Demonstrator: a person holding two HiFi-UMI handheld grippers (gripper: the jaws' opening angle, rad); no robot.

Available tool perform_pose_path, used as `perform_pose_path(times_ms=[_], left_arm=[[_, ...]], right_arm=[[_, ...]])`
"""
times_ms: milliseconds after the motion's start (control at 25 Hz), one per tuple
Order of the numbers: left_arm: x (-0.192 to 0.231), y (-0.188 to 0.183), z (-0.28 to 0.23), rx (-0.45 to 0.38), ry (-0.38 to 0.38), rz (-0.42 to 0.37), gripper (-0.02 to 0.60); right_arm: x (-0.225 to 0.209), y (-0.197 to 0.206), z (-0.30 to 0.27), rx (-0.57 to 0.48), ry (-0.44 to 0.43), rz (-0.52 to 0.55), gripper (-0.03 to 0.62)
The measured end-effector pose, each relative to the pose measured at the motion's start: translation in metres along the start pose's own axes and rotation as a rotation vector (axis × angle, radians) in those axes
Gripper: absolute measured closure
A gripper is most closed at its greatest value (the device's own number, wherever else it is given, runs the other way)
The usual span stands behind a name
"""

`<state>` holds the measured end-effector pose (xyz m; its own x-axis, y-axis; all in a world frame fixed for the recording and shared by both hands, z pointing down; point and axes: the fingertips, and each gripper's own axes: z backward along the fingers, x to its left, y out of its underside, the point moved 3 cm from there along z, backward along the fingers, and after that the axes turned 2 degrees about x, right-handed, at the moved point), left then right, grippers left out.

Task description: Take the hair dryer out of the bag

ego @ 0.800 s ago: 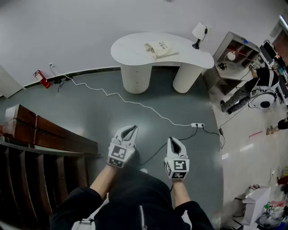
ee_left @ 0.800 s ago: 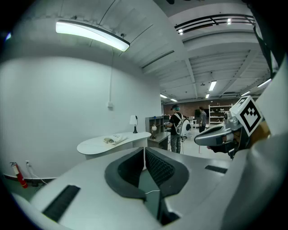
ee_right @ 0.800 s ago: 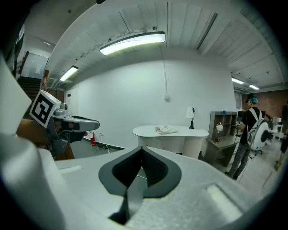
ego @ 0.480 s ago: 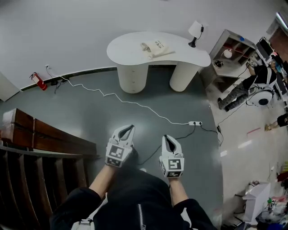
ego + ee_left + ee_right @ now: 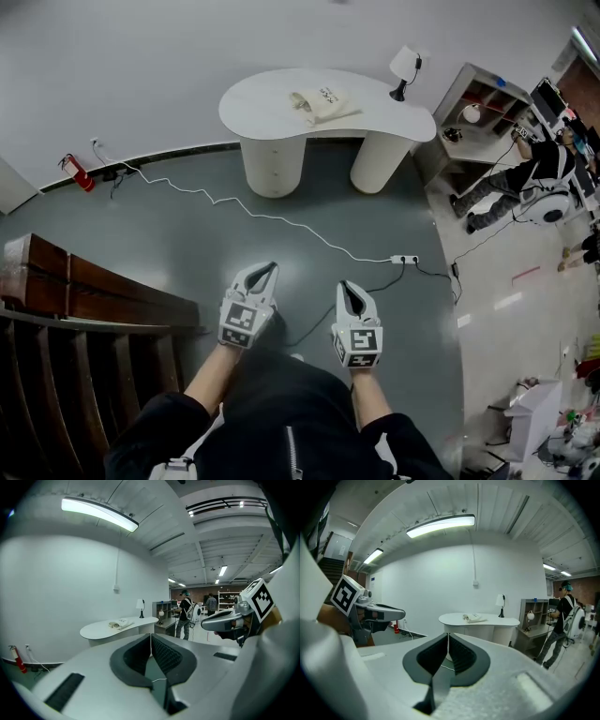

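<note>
The bag (image 5: 323,103), of pale cloth and slumped flat, lies on the white table (image 5: 262,120) in the upper middle of the frame, well apart from both claws. The hair dryer itself does not show, so I judge it is inside. The cloth looks soft and light and will probably fold and slide when pulled. A dryer is hard, smooth plastic with some weight, so one claw should pinch the cloth near its opening and the other should take the dryer by its handle, not by its cord. The left claw (image 5: 272,266) and the right claw (image 5: 345,285) are low in the frame, side by side over the grey floor (image 5: 187,248), each with jaws pressed together and nothing between them. Between them and the table a white cable (image 5: 253,214) runs to a power strip (image 5: 405,259), which could catch a foot. A small lamp (image 5: 405,67) stands at the table's right end, near the bag, and a person (image 5: 525,173) stands by the shelf unit (image 5: 473,112) at upper right.
</note>
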<state>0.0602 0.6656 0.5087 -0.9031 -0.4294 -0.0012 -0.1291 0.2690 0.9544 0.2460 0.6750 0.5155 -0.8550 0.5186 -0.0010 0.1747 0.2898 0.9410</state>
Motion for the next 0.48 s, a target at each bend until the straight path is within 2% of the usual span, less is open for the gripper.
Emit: perform_pose_path(times_ms=[280,480], left_arm=[[0.008,-0.001,-0.003,-0.015,0.003,-0.023,0.568],[0.020,0.002,-0.005,-0.008,0.004,0.002,0.568]], right_arm=[[-0.008,-0.001,-0.006,-0.008,-0.015,0.003,0.589],[-0.020,-0.009,-0.012,-0.014,-0.007,0.022,0.589]])
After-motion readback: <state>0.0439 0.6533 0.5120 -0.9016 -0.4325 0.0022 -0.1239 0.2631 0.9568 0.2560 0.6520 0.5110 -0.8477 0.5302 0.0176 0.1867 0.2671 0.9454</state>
